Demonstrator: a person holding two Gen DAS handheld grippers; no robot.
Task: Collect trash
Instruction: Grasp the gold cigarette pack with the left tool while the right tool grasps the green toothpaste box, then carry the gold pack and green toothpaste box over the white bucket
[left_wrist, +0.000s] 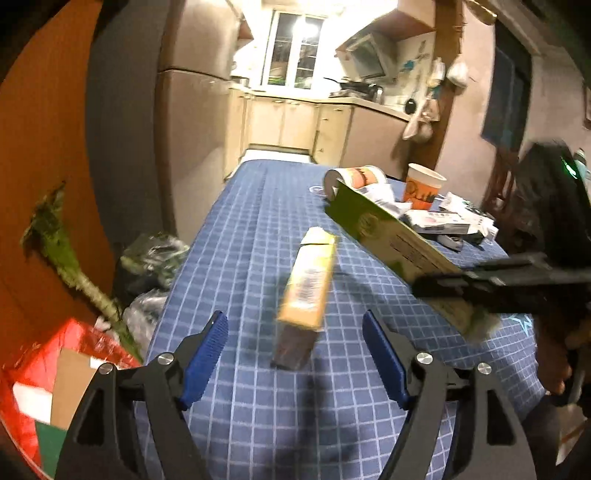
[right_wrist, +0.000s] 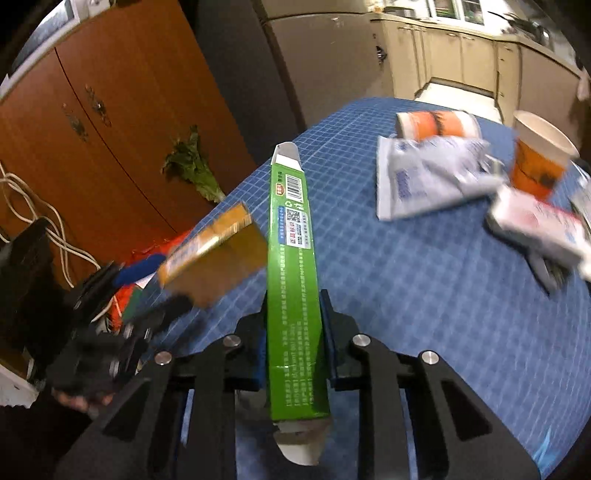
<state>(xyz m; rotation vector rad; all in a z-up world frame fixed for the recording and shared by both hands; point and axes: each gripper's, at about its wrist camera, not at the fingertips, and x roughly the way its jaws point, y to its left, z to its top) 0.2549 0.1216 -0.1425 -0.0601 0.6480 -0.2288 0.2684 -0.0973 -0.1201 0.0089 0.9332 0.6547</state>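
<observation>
In the left wrist view my left gripper (left_wrist: 295, 354) is open over the blue checked tablecloth (left_wrist: 258, 229). A blurred yellow carton (left_wrist: 306, 284) stands tilted between and ahead of its blue pads (left_wrist: 207, 354), touching neither. My right gripper (right_wrist: 295, 343) is shut on a long green carton (right_wrist: 291, 266), which points away over the table. The left wrist view has this green carton (left_wrist: 388, 236) at the right, in the right gripper (left_wrist: 436, 286). The right wrist view shows the yellow carton (right_wrist: 214, 247) by the left gripper (right_wrist: 155, 288).
A red bag (left_wrist: 74, 343) with cardboard sits below the table's left edge. At the far right of the table are an upright orange paper cup (left_wrist: 424, 186), a tipped cup (left_wrist: 354, 177) and white packets (left_wrist: 443, 221). A leafy vegetable (left_wrist: 55, 240) leans against the wooden cabinet (right_wrist: 110, 110).
</observation>
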